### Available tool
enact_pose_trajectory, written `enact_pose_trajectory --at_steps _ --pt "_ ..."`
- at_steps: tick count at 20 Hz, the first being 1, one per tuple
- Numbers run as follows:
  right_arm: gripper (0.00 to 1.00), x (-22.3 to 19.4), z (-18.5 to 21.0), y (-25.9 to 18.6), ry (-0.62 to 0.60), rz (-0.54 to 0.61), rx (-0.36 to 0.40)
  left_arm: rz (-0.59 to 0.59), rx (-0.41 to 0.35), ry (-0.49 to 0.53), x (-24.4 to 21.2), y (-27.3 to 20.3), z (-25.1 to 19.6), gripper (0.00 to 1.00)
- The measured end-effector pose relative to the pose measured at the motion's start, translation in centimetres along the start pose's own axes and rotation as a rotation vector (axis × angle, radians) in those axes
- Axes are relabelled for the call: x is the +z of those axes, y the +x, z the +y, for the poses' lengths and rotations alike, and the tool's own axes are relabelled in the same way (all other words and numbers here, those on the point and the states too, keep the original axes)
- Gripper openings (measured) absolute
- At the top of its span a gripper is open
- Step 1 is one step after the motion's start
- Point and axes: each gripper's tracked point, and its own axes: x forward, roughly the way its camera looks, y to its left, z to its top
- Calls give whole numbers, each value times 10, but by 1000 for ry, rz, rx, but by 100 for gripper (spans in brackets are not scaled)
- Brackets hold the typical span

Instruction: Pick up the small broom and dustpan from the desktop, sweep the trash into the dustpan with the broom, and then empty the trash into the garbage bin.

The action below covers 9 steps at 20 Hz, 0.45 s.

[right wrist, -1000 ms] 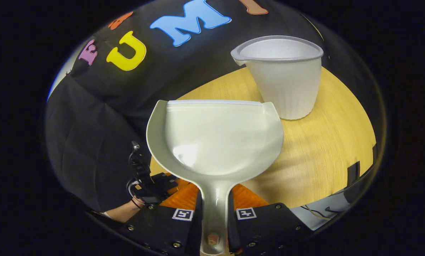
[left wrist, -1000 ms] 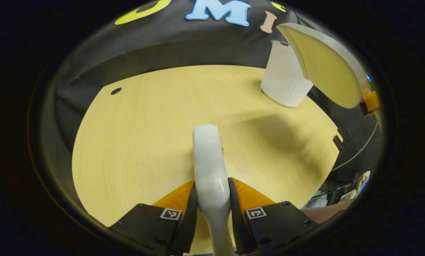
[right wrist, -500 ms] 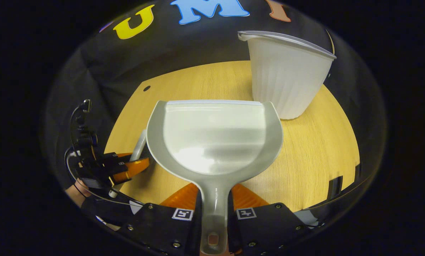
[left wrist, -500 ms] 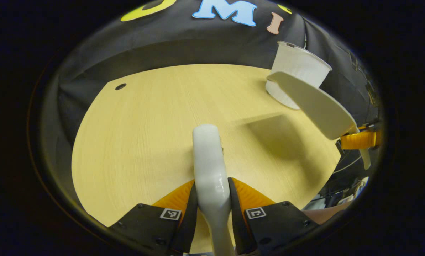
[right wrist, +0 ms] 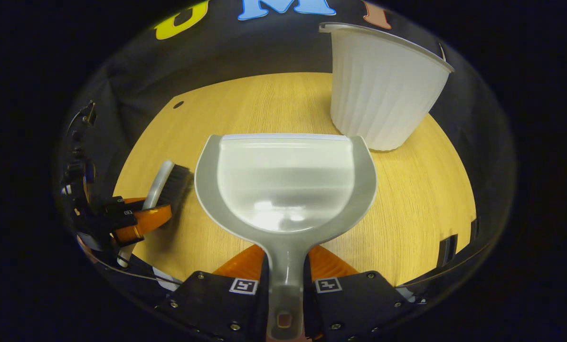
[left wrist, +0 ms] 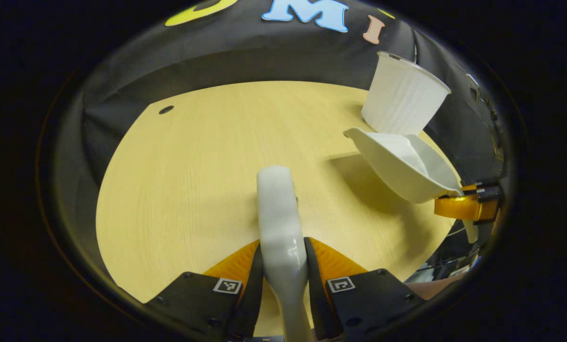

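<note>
Right gripper (right wrist: pixel 286 280): both fingers are pressed against the neck of the dustpan (right wrist: pixel 286 183) handle, a firm pinch low on the stem. The pan is carried roughly level with its open lip pointing away from the hand; its tray looks bare, no trash visible in it. In my judgement the level carry suits a pan that has nothing left to spill, or one being brought toward the surface.

Left gripper (left wrist: pixel 283 270): fingers closed on the handle of the small broom (left wrist: pixel 278 213), which runs forward between them. In the right gripper view the broom's dark bristles (right wrist: pixel 174 183) point down toward the desktop (left wrist: pixel 193 166), just beside the dustpan's left edge. This grip keeps the brush end free for sweeping.

Garbage bin (right wrist: pixel 383 90): standing upright on the desktop just beyond the dustpan's lip, to its right; its inside cannot be seen. No trash is visible on the desktop around the bin. The scene fits trash already tipped out, or tools simply held ready.
</note>
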Motion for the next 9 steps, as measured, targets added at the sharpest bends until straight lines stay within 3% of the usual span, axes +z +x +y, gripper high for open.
enact_pose_trajectory --at_steps 9 --pt "29 -10 -8 17 28 35 -55 18 43 -39 0 13 -11 49"
